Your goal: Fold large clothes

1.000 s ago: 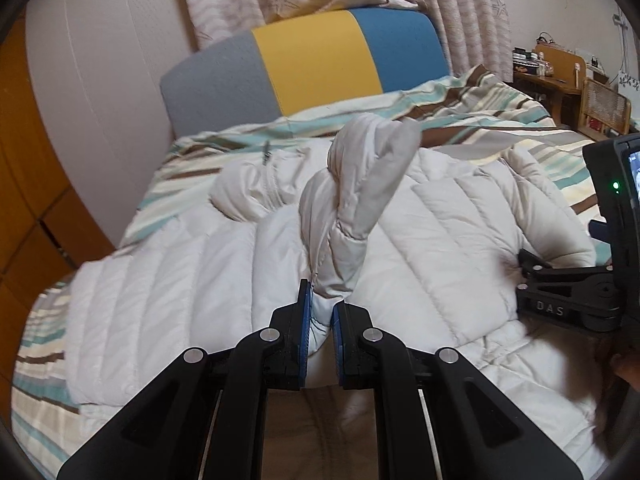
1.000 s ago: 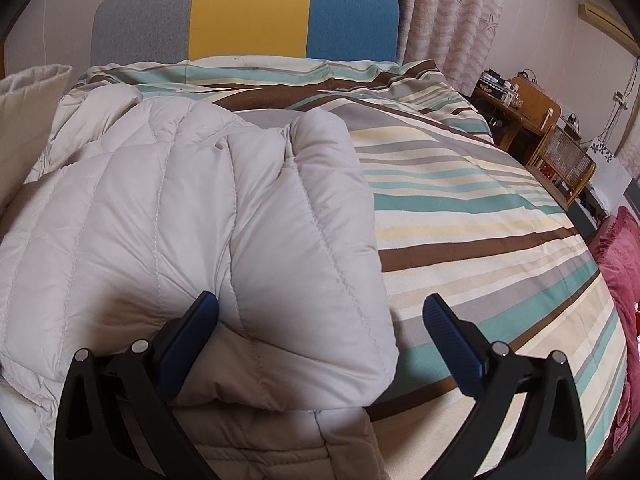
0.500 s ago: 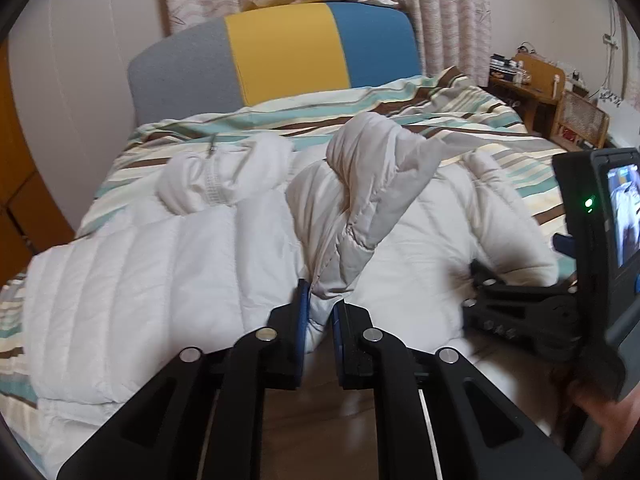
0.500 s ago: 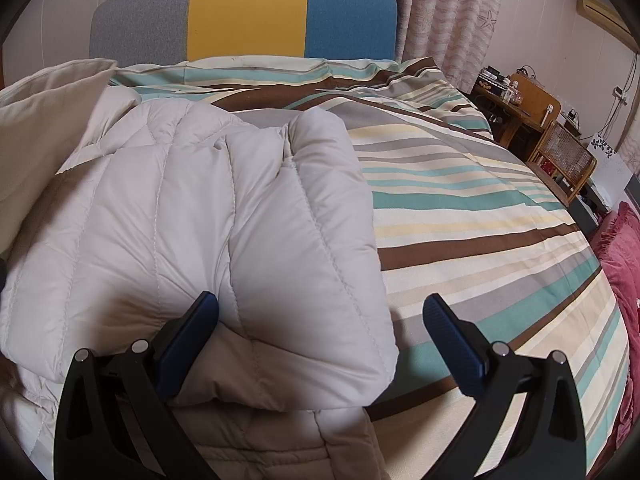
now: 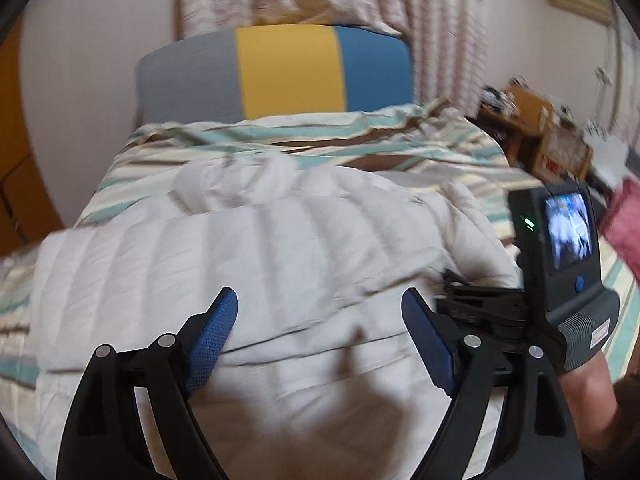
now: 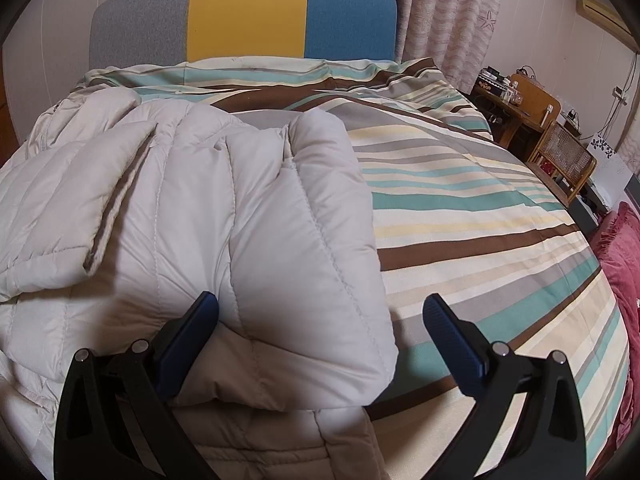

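A cream quilted down jacket (image 5: 240,260) lies spread on the striped bed, one side folded flat over its middle. My left gripper (image 5: 320,300) hovers just above it, its jaws opening wide with nothing pinched between the blue pads; this view is motion-blurred. In the right wrist view the jacket (image 6: 260,220) fills the left half, a folded puffy sleeve lying toward me. My right gripper (image 6: 320,304) stands open astride that sleeve's end, its left pad beside the fabric and its right pad over bare bedding. The right gripper's body (image 5: 560,248) and the hand (image 5: 588,384) holding it show at the left view's right edge.
The striped bedcover (image 6: 480,220) stretches out to the right of the jacket. A grey, yellow and blue headboard (image 6: 248,12) stands at the far end with curtains behind it. A wooden desk (image 6: 516,108) and a red cushion (image 6: 624,248) sit off the bed's right side.
The left gripper, which held a raised fold of the jacket, has opened and let it go. That fold now lies flat across the jacket. The right gripper has not moved.
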Motion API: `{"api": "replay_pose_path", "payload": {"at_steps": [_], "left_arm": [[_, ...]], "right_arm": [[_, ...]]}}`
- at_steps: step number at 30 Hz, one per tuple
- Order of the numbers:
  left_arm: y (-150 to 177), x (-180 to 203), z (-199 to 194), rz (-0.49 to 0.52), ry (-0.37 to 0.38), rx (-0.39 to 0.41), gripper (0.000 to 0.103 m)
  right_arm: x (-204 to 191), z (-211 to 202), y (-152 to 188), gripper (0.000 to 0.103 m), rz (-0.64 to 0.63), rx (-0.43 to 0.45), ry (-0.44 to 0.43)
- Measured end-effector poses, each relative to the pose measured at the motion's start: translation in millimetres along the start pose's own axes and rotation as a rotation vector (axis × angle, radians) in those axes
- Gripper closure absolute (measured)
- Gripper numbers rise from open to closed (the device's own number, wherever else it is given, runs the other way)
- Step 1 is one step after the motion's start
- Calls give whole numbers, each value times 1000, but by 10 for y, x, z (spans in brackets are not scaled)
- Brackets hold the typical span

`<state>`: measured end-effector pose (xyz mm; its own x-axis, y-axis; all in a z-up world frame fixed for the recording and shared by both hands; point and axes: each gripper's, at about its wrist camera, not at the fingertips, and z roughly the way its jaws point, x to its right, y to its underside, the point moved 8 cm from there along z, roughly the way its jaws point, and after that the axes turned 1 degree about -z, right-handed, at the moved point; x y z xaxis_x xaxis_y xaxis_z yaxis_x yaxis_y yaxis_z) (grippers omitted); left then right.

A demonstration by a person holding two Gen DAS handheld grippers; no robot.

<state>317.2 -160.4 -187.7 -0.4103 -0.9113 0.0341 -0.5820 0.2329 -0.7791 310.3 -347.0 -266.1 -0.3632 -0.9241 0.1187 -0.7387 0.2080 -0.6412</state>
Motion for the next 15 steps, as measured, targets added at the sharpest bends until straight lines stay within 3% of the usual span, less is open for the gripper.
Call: {"api": "replay_pose_path", "payload": {"at_steps": [3,5,8,11,15], "left_arm": [[-58,-489,-106,-118,-74,11,20],[-100,-962,-219,-200,-182,34,20],[-75,-1543,-316,-299,-320,46,20],[26,-1942,-254,-397,-365,11,25],[211,-2053,-11,-403,-370,-87,29]], "right_arm": [[26,-65,-25,2,-3,11,8],[53,-155,-67,2,-10,15,20],[100,-522,-262,2,26,113,12],[-87,-814,-543,2,38,206,-61],[-616,-702,-819,2,-45,171,-126]]}}
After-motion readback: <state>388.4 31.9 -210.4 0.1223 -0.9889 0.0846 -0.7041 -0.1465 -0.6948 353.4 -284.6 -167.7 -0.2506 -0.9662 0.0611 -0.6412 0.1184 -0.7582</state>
